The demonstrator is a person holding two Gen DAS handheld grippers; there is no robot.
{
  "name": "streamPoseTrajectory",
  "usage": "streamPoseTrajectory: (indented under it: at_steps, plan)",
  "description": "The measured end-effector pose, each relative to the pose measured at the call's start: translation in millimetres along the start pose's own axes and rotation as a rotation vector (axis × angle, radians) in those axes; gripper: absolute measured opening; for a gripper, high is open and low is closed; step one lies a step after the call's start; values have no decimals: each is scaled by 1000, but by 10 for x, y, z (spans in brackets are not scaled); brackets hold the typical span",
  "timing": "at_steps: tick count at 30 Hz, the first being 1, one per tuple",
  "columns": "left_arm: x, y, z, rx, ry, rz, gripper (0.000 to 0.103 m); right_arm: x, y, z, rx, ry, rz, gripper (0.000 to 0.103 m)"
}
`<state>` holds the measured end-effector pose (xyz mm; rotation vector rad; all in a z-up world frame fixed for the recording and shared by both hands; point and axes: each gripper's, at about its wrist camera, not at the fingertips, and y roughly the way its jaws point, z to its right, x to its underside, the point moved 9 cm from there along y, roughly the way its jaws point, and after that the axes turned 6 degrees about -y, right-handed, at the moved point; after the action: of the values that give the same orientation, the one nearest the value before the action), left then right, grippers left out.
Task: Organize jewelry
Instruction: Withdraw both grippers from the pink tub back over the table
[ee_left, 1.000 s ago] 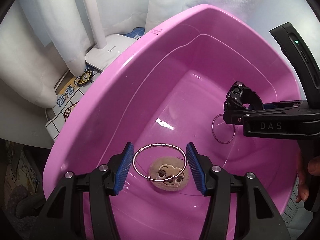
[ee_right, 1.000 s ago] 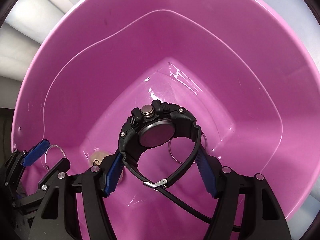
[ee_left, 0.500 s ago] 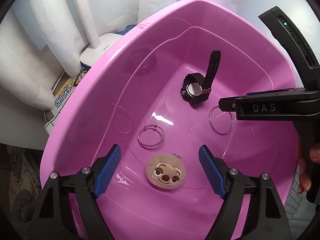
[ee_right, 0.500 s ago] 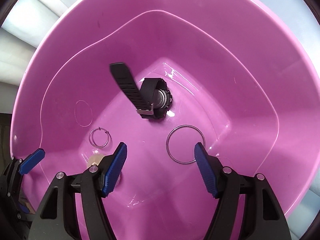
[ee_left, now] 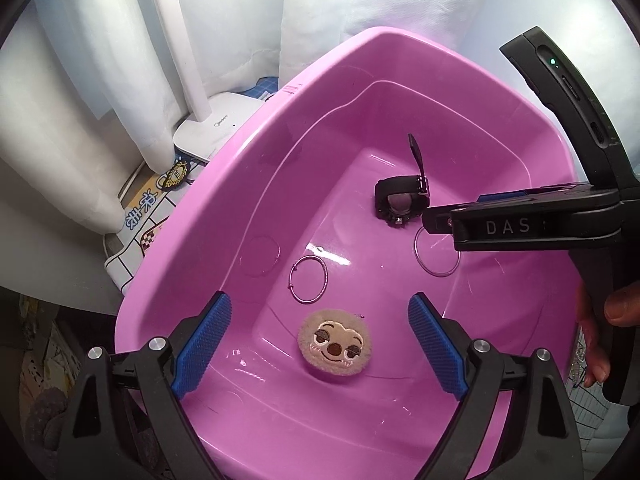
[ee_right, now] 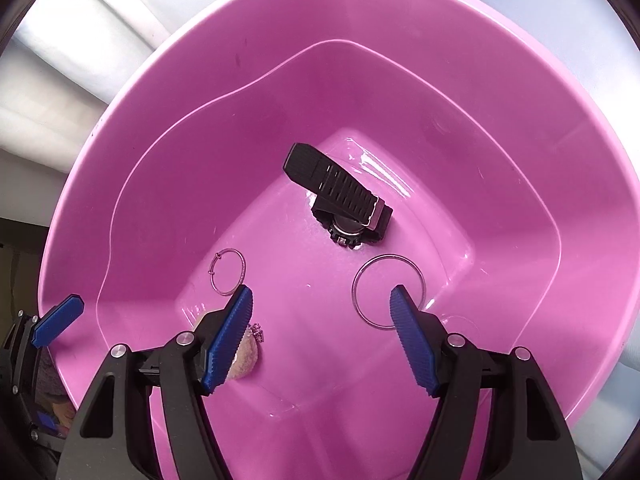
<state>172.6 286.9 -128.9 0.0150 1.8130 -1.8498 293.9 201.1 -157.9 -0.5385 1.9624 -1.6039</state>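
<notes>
A pink plastic tub [ee_left: 224,184] [ee_right: 160,128] holds the jewelry. A black watch [ee_left: 402,200] [ee_right: 348,208] lies on its floor, strap sticking up. A thin silver bracelet [ee_left: 307,279] [ee_right: 228,272] lies left of centre. A larger silver bangle [ee_left: 436,256] [ee_right: 387,291] lies to the right. A round beige sloth-face charm [ee_left: 334,343] [ee_right: 246,354] lies near the front. My left gripper [ee_left: 320,344] is open and empty above the charm. My right gripper [ee_right: 322,336] [ee_left: 440,220] is open and empty above the bangle.
A white lamp base [ee_left: 216,128] and its pole stand left of the tub, before white curtains [ee_left: 80,80]. A printed cloth [ee_left: 144,208] lies beside the tub's left rim. A hand [ee_left: 608,320] holds the right gripper's handle.
One second ago my left gripper held the thin bracelet and my right held the watch. Both opened and dropped them into the tub, then drew back. The watch tipped over.
</notes>
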Motion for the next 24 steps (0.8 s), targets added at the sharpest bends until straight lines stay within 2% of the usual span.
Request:
streamPoseTrajectory:
  at_steps: [10,13,24]
  plan:
    - [20,-58,-15,10,-17,15,95,11,-25,-22,14,-12,14,69]
    - [31,-103,-16,10,-13,25,96,15,-57,-7,18,-6,27,74]
    - [88,-264,-143,-13,-12,66,96,70,-192,0,22,6,82,74]
